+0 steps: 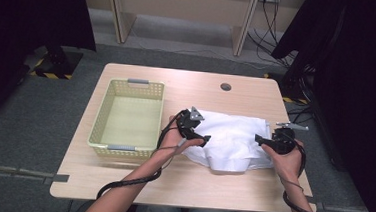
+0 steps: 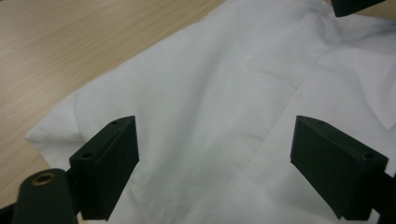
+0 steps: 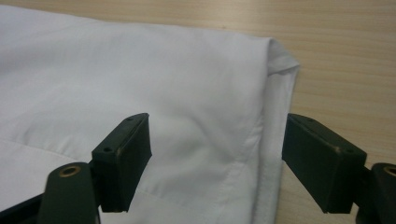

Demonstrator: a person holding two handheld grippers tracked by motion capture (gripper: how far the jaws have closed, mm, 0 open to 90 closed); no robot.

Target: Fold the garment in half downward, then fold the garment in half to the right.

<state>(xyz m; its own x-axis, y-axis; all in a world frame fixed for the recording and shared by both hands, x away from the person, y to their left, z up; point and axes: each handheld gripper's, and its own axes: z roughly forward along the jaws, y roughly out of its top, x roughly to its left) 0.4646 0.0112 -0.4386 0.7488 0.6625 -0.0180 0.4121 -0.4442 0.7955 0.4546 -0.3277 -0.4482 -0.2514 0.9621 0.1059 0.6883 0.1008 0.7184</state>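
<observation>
High view: both the left gripper [image 1: 204, 139] and right gripper [image 1: 259, 139] hang spread, empty, over the white shirt [image 1: 231, 134]; pinch edges at nine and three o'clock evenly.

From the high view you look forward and down from above your own side of the table [image 1: 180, 183], taking in the whole top, the basket [image 1: 103, 112] at your left and the floor beyond. The left gripper view rides on your left gripper [image 1: 200, 137] and looks along its two black jaws, very close over the white cloth [image 2: 219, 102] and a strip of bare wood. The right gripper view does likewise from your right gripper [image 1: 260, 139], close over the cloth's hemmed edge; all three views share that cloth and the tabletop beside it.
</observation>
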